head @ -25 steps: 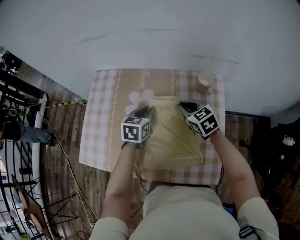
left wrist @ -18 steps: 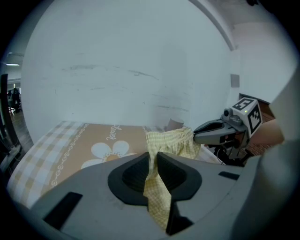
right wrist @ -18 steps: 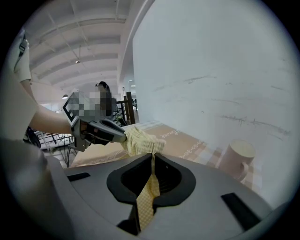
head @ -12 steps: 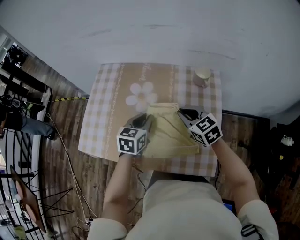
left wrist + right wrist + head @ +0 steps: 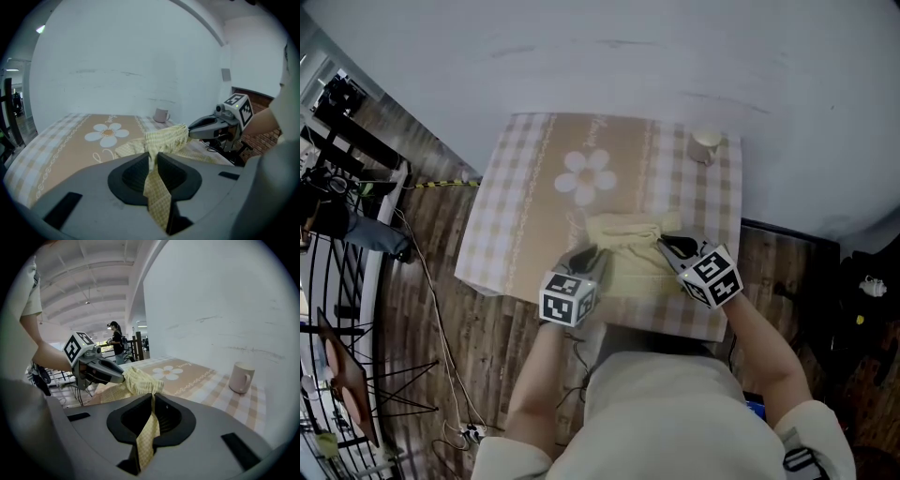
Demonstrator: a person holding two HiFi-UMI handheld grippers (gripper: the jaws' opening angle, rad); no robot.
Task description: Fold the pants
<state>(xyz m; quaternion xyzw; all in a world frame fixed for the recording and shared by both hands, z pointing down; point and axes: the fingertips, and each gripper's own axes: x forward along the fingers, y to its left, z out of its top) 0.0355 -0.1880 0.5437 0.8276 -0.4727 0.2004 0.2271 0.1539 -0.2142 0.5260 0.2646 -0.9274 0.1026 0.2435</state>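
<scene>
Table [image 5: 508, 220]: being draped in checked cloth. Pants [image 5: 628, 258]: being held bunched near 6 o'clock edge; sliding off is being risked should fabric slip. Left gripper [image 5: 596, 253], right gripper [image 5: 664, 242]: both being clamped on pants. Mug [image 5: 705, 147]: 1 o'clock.

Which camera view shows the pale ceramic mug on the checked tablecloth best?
The right gripper view: the pale ceramic mug is large there, with its handle visible. In the left gripper view the mug is small and far; in the head view the mug appears tiny, from above.
</scene>
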